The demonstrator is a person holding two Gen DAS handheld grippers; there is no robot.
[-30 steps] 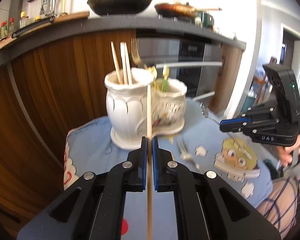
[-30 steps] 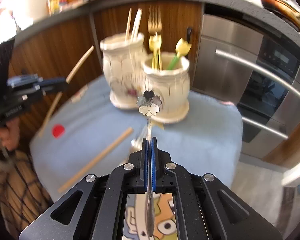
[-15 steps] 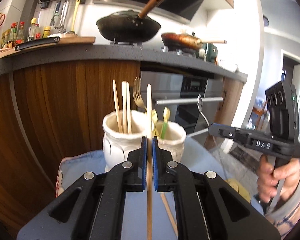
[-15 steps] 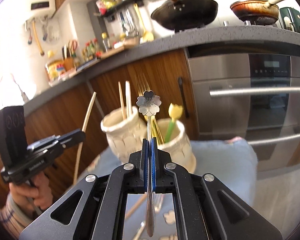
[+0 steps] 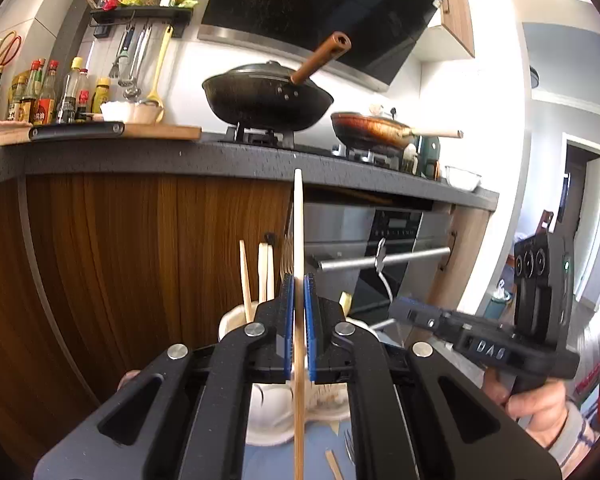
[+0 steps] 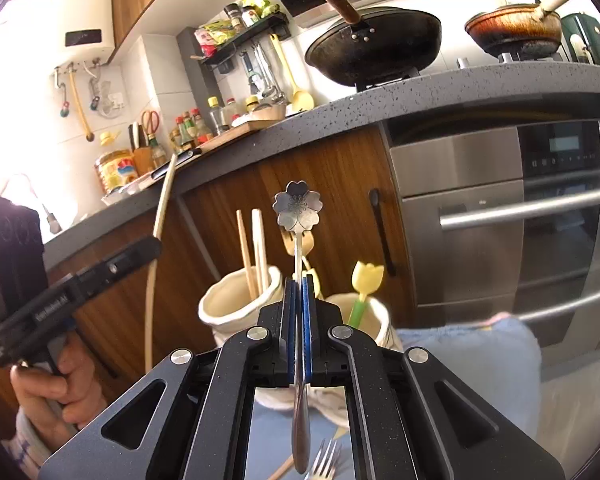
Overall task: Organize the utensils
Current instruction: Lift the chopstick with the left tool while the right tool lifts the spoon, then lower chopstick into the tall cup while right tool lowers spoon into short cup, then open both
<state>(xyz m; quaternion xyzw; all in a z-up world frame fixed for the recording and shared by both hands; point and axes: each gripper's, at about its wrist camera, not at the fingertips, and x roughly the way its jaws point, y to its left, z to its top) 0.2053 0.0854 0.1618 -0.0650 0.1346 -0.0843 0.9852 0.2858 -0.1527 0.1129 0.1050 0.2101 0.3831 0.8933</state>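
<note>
your left gripper (image 5: 298,320) pinches a slim pale wooden chopstick (image 5: 298,240), your right gripper (image 6: 299,312) a steel flower-ended spoon (image 6: 298,208), glazed cream ceramic pots (image 6: 240,300) beyond both; "das" marks the right gripper's side.

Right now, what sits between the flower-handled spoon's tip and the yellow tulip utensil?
In the right wrist view, a gold fork rises just behind the flower-handled spoon; beyond it toward the yellow tulip utensil is only wooden cabinet background.
</note>
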